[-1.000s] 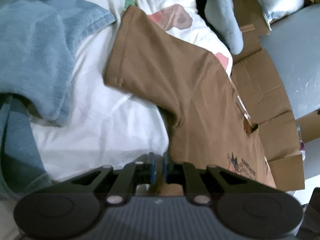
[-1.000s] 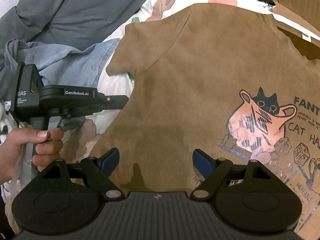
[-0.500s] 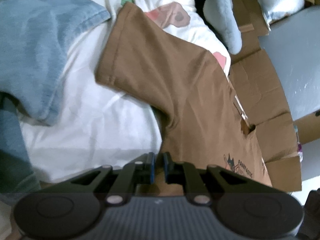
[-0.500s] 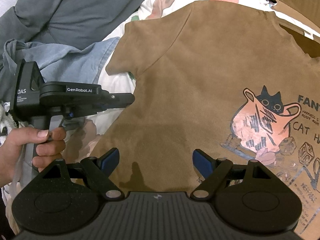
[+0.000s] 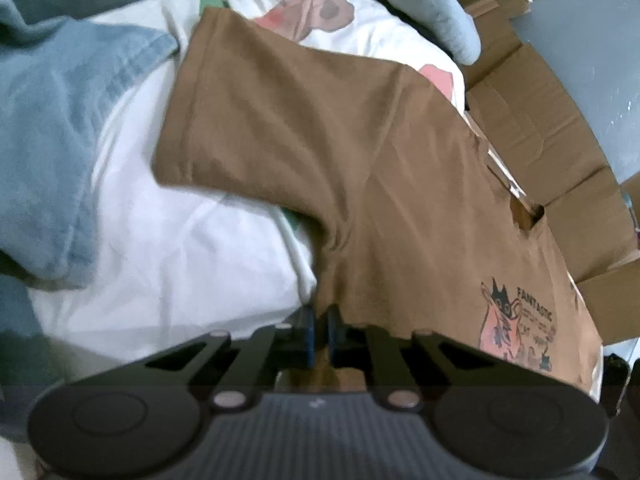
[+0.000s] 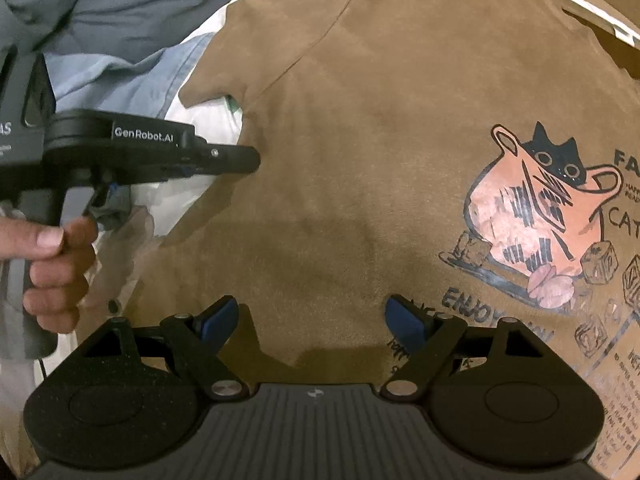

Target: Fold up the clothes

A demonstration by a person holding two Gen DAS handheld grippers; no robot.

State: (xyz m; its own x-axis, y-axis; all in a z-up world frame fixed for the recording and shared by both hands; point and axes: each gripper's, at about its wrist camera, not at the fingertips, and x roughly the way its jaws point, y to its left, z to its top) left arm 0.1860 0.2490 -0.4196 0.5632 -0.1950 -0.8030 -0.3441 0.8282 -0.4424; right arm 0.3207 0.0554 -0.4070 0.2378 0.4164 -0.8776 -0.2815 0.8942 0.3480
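Left tool (image 5: 318,330) pinches brown T-shirt (image 5: 360,152) on white bedsheet (image 5: 180,248); right tool (image 6: 312,322) spread.

- The T-shirt (image 5: 380,168) is lying spread on the bedsheet (image 5: 168,248), print upward.
- The denim garment (image 5: 60,128) is lying on the sheet left of the T-shirt's sleeve (image 5: 224,112).
- The flattened cardboard (image 5: 560,168) is lying right of the T-shirt.
- The left gripper (image 5: 318,330) is sitting at the T-shirt's near side edge, below the sleeve.
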